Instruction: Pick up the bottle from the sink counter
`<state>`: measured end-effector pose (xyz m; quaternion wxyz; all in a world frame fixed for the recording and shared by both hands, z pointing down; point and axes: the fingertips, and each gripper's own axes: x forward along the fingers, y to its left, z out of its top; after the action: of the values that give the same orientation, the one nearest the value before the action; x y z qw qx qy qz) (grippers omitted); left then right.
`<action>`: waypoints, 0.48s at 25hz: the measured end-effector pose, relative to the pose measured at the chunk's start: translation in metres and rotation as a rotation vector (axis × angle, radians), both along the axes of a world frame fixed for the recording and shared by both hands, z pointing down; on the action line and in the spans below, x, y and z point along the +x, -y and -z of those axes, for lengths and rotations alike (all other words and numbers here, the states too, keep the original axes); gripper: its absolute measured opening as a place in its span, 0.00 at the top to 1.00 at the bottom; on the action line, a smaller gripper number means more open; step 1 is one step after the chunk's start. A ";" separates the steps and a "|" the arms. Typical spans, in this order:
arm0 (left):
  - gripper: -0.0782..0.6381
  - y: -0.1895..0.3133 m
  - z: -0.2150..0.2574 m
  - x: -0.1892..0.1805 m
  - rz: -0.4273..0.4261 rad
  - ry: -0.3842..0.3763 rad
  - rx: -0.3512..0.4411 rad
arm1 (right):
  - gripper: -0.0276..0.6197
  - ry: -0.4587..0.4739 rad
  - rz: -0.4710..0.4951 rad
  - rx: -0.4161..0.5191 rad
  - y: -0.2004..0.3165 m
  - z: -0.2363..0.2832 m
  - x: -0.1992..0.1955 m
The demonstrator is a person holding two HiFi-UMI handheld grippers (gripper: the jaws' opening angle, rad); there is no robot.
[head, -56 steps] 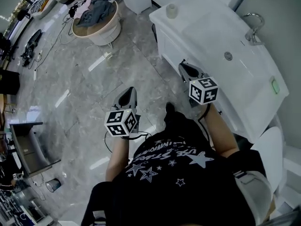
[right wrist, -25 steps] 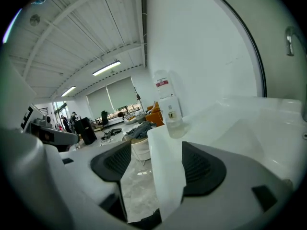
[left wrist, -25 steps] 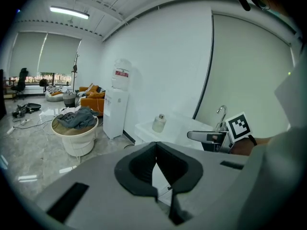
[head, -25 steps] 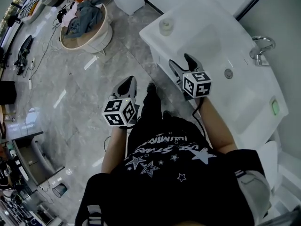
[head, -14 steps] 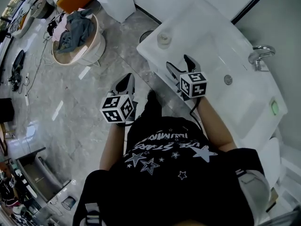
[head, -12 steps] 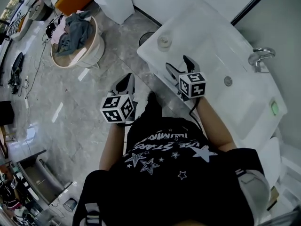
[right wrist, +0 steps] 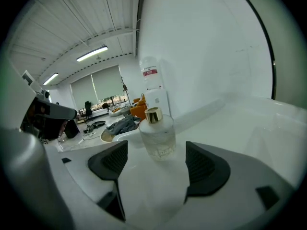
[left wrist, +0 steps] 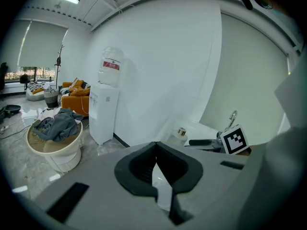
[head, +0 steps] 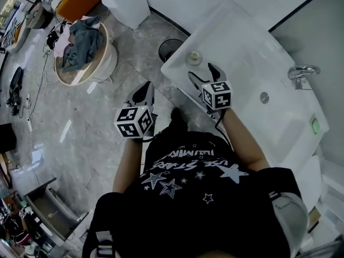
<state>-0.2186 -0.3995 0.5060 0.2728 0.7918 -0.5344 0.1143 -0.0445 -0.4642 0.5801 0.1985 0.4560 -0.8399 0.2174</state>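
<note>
A small clear glass bottle with a gold cap stands upright near the left corner of the white sink counter. My right gripper hovers over the counter just short of it, jaws spread wide. In the right gripper view the bottle stands centred just beyond the open right gripper, touching neither pad. My left gripper hangs over the floor beside the counter, jaws shut and empty. The left gripper view shows its shut left gripper, the bottle and the right gripper far off.
A round laundry basket full of clothes stands on the marble floor at the left. A dark round bin sits by the counter's corner. The basin drain and faucet lie to the right. A water dispenser stands against the wall.
My right gripper has moved forward over the counter and come close to the bottle, with its jaws spread wider. The left gripper stays low over the floor.
</note>
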 end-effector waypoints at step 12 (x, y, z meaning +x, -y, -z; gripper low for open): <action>0.88 0.042 0.000 -0.009 -0.029 -0.019 -0.008 | 0.43 -0.059 0.070 -0.003 0.037 -0.011 -0.021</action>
<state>-0.2277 -0.4416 0.5062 0.2795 0.7993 -0.5199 0.1129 -0.0654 -0.5017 0.5911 0.2316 0.4321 -0.8488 0.1981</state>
